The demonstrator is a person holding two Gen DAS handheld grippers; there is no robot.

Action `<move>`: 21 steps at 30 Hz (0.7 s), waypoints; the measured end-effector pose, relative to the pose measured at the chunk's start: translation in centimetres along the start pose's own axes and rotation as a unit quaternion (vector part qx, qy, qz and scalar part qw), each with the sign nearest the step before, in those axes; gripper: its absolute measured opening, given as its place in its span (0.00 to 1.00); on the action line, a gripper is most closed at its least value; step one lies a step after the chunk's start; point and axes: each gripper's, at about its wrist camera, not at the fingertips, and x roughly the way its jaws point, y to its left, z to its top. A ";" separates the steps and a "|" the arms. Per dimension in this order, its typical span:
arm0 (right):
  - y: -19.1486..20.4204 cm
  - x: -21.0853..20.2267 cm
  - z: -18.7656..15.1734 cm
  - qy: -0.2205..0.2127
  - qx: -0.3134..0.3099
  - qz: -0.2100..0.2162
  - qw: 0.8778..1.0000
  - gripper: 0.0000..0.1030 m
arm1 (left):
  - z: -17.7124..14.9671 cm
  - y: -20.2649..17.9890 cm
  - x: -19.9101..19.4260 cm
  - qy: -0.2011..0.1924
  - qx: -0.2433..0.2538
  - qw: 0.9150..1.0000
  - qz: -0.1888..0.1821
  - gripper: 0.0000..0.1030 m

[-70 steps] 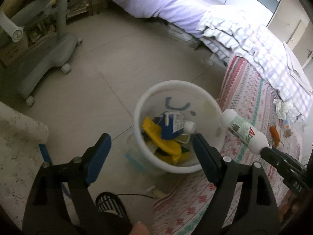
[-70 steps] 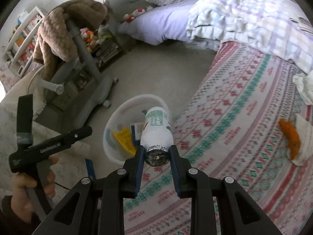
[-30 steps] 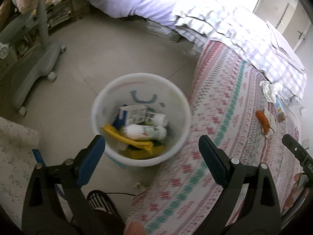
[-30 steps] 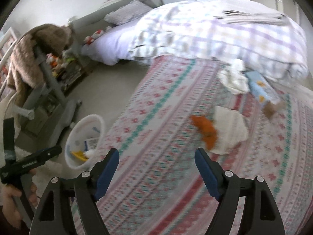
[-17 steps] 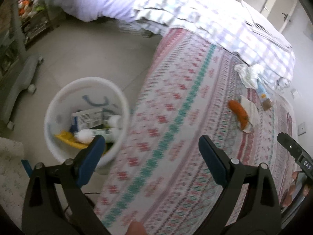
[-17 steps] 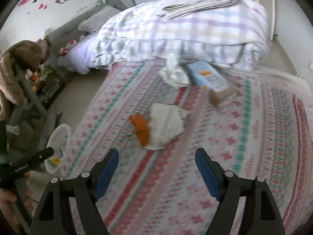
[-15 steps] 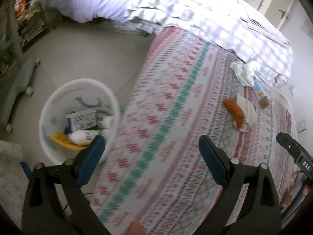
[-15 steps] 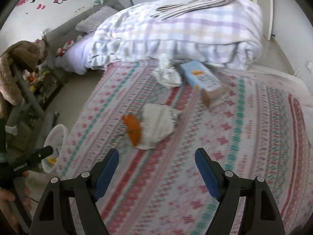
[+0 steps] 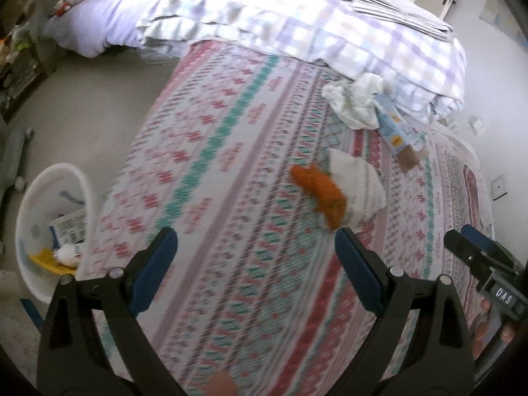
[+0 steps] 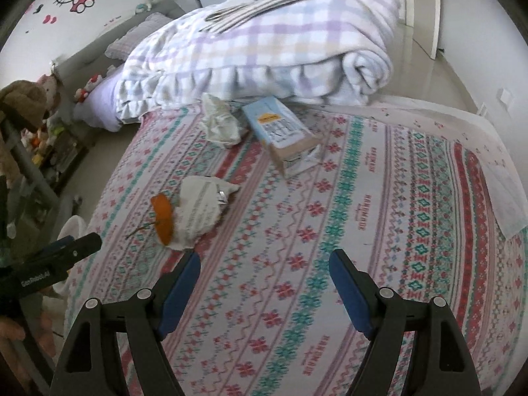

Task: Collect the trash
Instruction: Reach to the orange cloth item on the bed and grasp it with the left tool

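Nearest the cameras, the right gripper [image 10: 264, 274] hangs above the patterned bedspread [image 10: 379, 231] with its jaws spread wide and nothing between them; the left gripper [image 9: 255, 254] is likewise wide apart and empty. Just ahead of both lies the closest trash: an orange peel [image 10: 162, 219] resting against a crumpled white paper [image 10: 201, 213]. Since the two touch, a careless pinch could likely catch only one and drag or flick the other across the cover, or snag the bedspread cloth itself. Farther on sit a light blue carton [image 10: 280, 132] and a wadded white tissue [image 10: 219, 122], tucked against the folded plaid blanket [image 10: 264, 49]; reaching there risks grabbing blanket fabric. The white bin [image 9: 54, 231] stands on the floor beside the bed, well apart from this litter, so a weakly held piece could probably drop during the carry.
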 end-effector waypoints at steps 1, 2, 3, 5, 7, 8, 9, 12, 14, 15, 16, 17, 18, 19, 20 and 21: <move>-0.3 0.1 0.0 0.001 0.002 -0.002 1.000 0.79 | 0.1 -0.6 0.5 0.003 -0.002 1.000 -0.004 0.93; -0.5 0.2 -0.1 0.003 0.004 -0.002 1.000 0.79 | 0.1 -0.9 0.9 0.005 -0.004 1.000 -0.008 0.93; -0.8 0.2 -0.1 0.004 0.005 -0.003 1.000 0.79 | 0.1 -1.2 1.3 0.006 -0.006 1.000 -0.011 0.93; -1.2 0.3 -0.1 0.006 0.007 -0.005 1.000 0.79 | 0.4 -2.0 2.2 0.009 -0.014 1.000 -0.024 0.93; -1.5 0.4 -0.1 0.007 0.009 -0.008 1.000 0.79 | 0.7 -2.5 2.7 0.005 -0.021 0.999 -0.041 0.90; -1.7 0.5 -0.1 0.008 0.009 -0.008 1.000 0.79 | 0.9 -2.7 2.9 0.004 -0.022 0.999 -0.047 0.85; -1.9 0.5 -0.1 0.009 0.009 -0.009 1.000 0.79 | 1.0 -3.1 3.2 0.003 -0.023 0.998 -0.053 0.83; -2.3 0.7 0.0 0.010 0.010 -0.013 1.000 0.79 | 1.5 -4.0 4.0 -0.002 -0.020 0.998 -0.063 0.70; -2.5 0.9 0.0 0.011 0.011 -0.016 1.000 0.79 | 1.6 -4.4 4.8 0.001 -0.018 0.998 -0.064 0.57; -2.6 1.0 0.0 0.012 0.012 -0.017 1.000 0.79 | 1.6 -4.5 5.1 0.005 -0.019 0.998 -0.063 0.53; -2.8 1.1 0.1 0.013 0.013 -0.018 1.000 0.79 | 1.6 -4.5 5.4 0.008 -0.019 0.998 -0.062 0.46; -2.8 1.2 0.1 0.014 0.014 -0.019 1.000 0.79 | 1.6 -4.4 5.7 0.012 -0.021 0.998 -0.062 0.38; -2.9 1.4 0.1 0.016 0.014 -0.019 1.000 0.79 | 1.6 -4.4 5.9 0.015 -0.023 0.998 -0.063 0.33; -2.9 1.5 0.1 0.017 0.014 -0.020 1.000 0.79 | 1.6 -4.3 6.0 0.018 -0.025 0.997 -0.068 0.26; -2.9 1.6 0.1 0.018 0.013 -0.022 1.000 0.79 | 1.6 -4.3 5.9 0.019 -0.026 0.997 -0.069 0.25; -2.8 1.6 0.2 0.018 0.013 -0.022 0.999 0.79 | 1.6 -4.1 5.8 0.017 -0.027 0.997 -0.071 0.24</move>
